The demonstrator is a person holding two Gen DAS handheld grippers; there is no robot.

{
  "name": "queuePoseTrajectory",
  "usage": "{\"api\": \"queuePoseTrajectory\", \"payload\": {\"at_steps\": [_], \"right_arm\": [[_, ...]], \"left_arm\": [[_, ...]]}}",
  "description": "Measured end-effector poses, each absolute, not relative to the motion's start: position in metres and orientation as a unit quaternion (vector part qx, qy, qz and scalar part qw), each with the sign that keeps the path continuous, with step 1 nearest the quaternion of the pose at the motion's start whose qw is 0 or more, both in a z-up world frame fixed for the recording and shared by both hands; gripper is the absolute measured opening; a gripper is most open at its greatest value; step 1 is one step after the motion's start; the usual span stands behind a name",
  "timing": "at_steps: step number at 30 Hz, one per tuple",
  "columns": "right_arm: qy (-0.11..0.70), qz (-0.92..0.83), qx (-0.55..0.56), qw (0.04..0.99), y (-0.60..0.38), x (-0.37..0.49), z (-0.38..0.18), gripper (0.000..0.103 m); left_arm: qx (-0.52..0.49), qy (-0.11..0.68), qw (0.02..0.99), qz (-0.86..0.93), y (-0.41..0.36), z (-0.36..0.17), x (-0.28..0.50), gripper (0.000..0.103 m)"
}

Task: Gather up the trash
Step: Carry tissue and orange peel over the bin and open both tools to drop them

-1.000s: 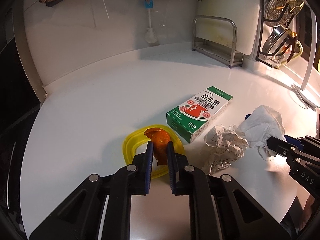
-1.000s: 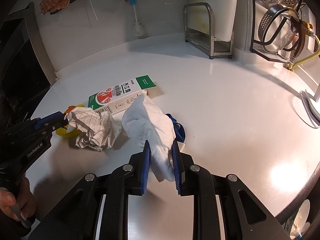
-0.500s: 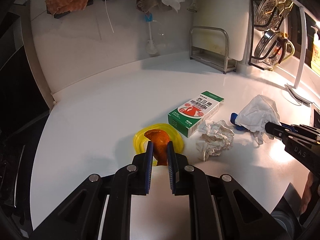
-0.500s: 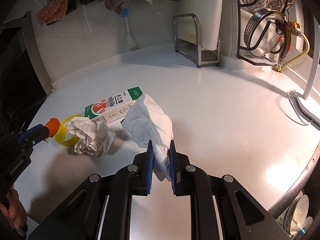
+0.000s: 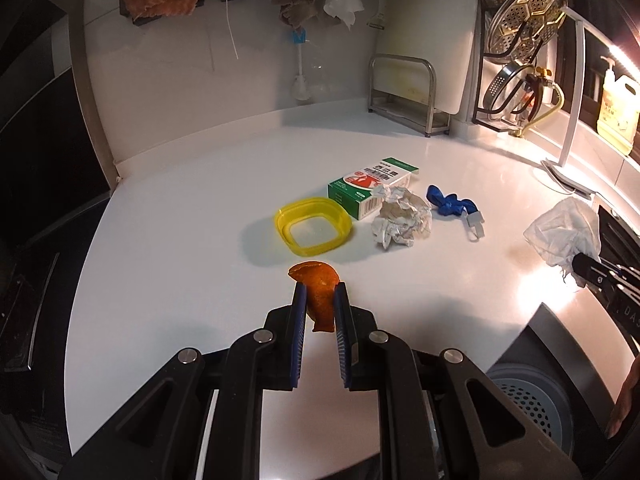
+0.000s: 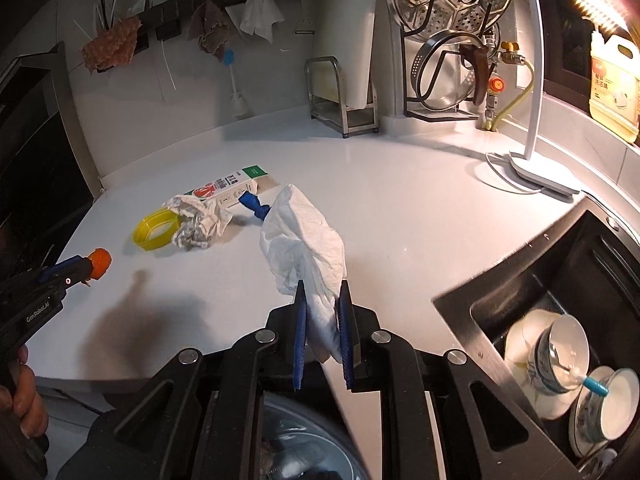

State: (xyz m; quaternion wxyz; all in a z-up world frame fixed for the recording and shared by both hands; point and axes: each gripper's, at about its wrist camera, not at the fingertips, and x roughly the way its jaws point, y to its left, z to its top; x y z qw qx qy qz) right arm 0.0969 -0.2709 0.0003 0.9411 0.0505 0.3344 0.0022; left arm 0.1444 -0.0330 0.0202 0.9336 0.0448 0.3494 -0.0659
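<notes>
Left wrist view: the left gripper [image 5: 320, 300] is clenched on a piece of orange peel [image 5: 318, 288], held clear above the white countertop [image 5: 180, 240]. Beyond it on the counter lie a yellow plastic lid ring [image 5: 313, 226], a green-and-white carton [image 5: 370, 190] lying flat, a crumpled paper ball [image 5: 402, 220] touching the carton's near end, and a blue strap with a metal clip [image 5: 452, 206] just to the right of the ball. At the right edge, the right gripper [image 5: 584, 268] carries a white tissue [image 5: 562, 232] off the surface. A grey perforated bin [image 5: 532, 408] sits below the counter edge at lower right. Right wrist view: the right gripper [image 6: 322, 300] is clenched on the white tissue [image 6: 304, 248], which stands up from the pads above the countertop [image 6: 400, 208]. To the left, the left gripper [image 6: 90, 268] grips the orange peel [image 6: 100, 262] over the counter, with a hand [image 6: 24, 392] on its handle. The lid ring [image 6: 154, 230], paper ball [image 6: 196, 220], carton [image 6: 228, 188] and blue strap [image 6: 254, 204] lie grouped on the counter behind. A sink [image 6: 520, 292] at right holds stacked bowls [image 6: 560, 356].
</notes>
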Motion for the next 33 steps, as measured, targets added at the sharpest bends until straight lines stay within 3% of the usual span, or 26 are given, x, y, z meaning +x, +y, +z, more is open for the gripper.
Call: {"api": "queuePoseTrajectory", "payload": {"at_steps": [17,33], "right_arm": [[0.335,-0.008,0.097,0.937,-0.234,-0.030,-0.023,0.014],[0.362,-0.026,0.116,0.925,-0.229,-0.077,-0.064,0.014]], "left_arm": [[0.049,0.343,0.934,-0.091,-0.040,0.005,0.028,0.015],[0.054,0.368,0.918,-0.138,-0.066,-0.030,-0.014,0.015]]}}
